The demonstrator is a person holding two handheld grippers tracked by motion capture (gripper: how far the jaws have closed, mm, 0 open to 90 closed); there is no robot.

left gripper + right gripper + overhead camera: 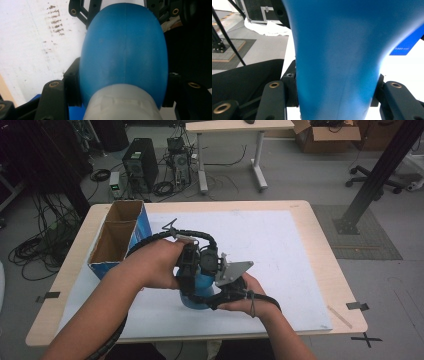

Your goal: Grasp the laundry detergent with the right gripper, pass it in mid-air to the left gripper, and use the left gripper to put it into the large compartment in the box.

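A person's two hands are gripping a blue plastic bottle (200, 292) near the front middle of the white-covered surface (280, 250), each hand working a set of black tongs. The left tongs (189, 270) are reaching in from the left, and in the left gripper view their jaws are pressing against both sides of the bottle's (125, 55) rounded blue body, just above a whitish cap or collar (122, 105) at the bottom of that picture. The right tongs (220, 292), carrying a grey three-cornered plate (232, 271), are coming in from the right, and in the right gripper view their jaws are pinching the bottle (342, 60) on either side where its blue body is narrowing. Both sets of tongs are therefore clamping the same bottle, which is sitting between them at the surface; whether its base is touching the white sheet cannot be told. An open cardboard box with blue sides (120, 237) is standing well apart at the left rear of the surface, showing two compartments. Black cables (155, 237) are trailing from the tongs over the person's forearms.
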